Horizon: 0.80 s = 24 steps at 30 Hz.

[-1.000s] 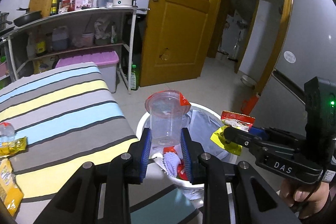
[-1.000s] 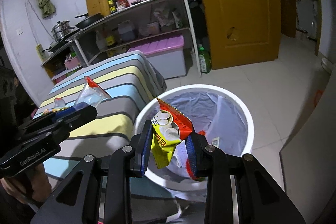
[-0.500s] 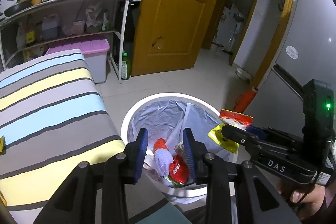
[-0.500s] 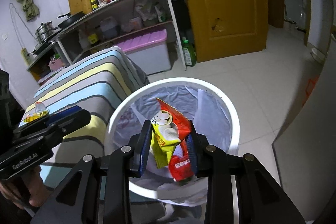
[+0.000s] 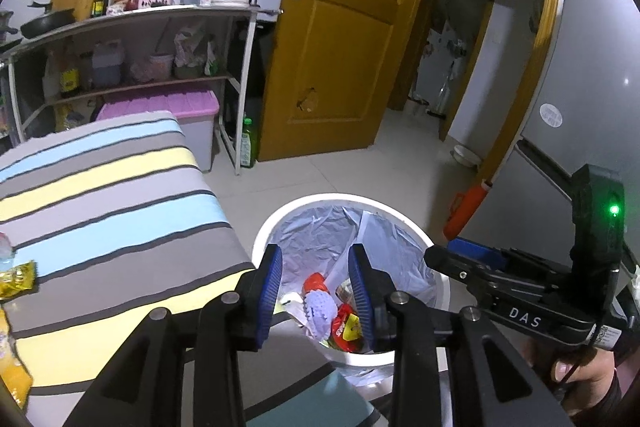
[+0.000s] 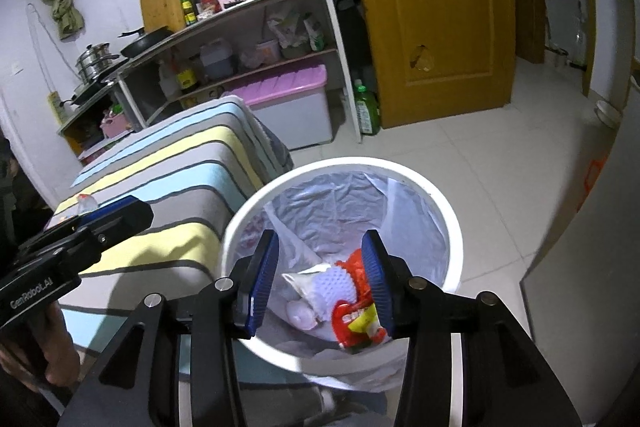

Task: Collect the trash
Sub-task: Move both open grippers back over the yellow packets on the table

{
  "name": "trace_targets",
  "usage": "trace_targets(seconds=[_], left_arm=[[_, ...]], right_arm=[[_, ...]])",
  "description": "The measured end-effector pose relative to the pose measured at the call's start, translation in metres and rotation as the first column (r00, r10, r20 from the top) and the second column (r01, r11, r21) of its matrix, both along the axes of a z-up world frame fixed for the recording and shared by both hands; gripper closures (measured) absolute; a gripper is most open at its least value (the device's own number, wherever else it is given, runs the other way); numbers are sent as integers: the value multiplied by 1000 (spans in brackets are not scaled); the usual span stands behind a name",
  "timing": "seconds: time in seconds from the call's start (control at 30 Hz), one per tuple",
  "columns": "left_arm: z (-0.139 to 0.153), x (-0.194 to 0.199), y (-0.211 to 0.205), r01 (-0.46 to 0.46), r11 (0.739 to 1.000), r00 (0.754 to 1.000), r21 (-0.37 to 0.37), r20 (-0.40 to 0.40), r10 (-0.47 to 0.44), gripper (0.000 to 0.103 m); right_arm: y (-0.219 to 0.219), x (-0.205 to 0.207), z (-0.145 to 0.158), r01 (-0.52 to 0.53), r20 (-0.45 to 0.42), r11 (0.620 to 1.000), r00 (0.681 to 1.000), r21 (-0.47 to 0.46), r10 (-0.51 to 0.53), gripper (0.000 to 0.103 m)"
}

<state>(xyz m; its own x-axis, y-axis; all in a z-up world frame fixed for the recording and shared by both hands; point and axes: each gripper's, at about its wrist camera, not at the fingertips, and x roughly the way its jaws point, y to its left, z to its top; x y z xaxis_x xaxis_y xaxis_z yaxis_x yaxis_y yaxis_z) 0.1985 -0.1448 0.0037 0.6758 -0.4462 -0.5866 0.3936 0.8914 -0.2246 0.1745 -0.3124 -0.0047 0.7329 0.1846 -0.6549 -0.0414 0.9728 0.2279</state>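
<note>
Both claws hang over the round white plastic bin with its pale translucent liner, and both are now empty. The left gripper stands partly spread with nothing between its blue ribbed pads; a second ago it clamped a clear plastic cup with a red-edged lid, which is no longer in its grip, and the jaws widened as the cup left. The right gripper has just been opening, and its jaws are spread with no thing between them. The red-and-yellow snack wrapper it pinched half a second ago now lies loose in the bin, at about five o'clock of the bin's mouth in the right wrist view, on top of a white crumpled bag and other litter.

So two pieces are delivered at once. The job looks unfinished: on the striped grey, blue and yellow cloth-covered table, at nine o'clock of the left wrist view, a yellow foil packet and an orange-yellow packet below it wait for collection, well apart from the bin. A likely next move is a swing of both claws towards that edge.
</note>
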Motion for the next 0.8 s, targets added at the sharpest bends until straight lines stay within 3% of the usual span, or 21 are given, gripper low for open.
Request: trace_targets(seconds=[0.47, 0.8], left_arm=[[29, -51, 59, -110, 994, 991, -14, 72, 111, 69], [37, -74, 111, -208, 978, 974, -16, 88, 208, 69]], right_arm=[[51, -31, 31, -120, 68, 993, 990, 1, 120, 59], [103, -43, 43, -244, 91, 970, 966, -16, 244, 59]])
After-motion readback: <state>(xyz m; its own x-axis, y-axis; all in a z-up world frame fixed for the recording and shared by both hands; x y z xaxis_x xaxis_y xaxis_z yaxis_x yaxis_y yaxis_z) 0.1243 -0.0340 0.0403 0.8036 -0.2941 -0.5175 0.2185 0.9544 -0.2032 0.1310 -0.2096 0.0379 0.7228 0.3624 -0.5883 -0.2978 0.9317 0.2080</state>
